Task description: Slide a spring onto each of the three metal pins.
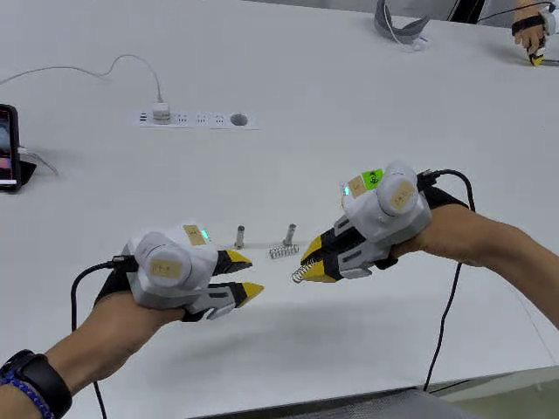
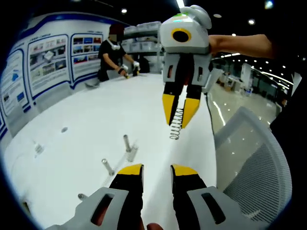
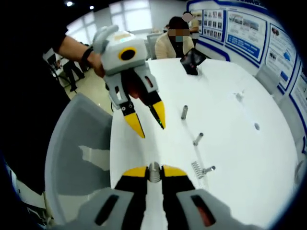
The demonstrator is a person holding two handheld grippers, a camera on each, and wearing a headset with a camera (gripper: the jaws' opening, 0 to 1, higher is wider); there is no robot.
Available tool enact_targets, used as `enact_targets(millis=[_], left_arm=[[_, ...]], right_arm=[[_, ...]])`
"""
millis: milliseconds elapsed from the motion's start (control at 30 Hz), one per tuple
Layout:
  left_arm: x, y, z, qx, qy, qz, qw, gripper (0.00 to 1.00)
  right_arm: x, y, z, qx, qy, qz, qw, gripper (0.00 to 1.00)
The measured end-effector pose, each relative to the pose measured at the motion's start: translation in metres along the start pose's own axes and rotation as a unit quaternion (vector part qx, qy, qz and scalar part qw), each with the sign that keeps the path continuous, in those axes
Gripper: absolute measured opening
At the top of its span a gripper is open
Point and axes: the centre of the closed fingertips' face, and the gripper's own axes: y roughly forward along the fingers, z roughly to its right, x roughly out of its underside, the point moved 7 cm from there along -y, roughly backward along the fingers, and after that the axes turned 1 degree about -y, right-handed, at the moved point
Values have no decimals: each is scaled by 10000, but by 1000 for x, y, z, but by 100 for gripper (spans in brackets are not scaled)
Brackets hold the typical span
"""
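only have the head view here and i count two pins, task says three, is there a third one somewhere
Observer: Yes. The left gripper view shows a third pin, standing close in front of the left tongs.
Operator: ok any spring on that one
Observer: No, in the right gripper view it stands bare.
Operator: and how do the right tongs have their spring
Observer: In the left gripper view the right tongs pinch the held spring by one end; the other end sticks out past the tips.
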Motion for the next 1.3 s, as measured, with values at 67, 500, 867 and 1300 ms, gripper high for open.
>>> enact_targets(millis=[67,500,867,1300], left_arm=[[4,-4,-3,-102,-91,8,9999,23],[29,-24,-10,-423,-471,-50,9980,29],[41,-44,-16,-694,-608,-74,9957,35],[50,-58,-22,-963,-758,-76,9924,44]], right_arm=[[1,1,1,4,30,-12,10000,12],[6,12,9,-77,77,-268,9996,12],[-5,21,23,-86,-24,-335,9994,12],[-14,29,31,-55,-76,-533,9985,12]])
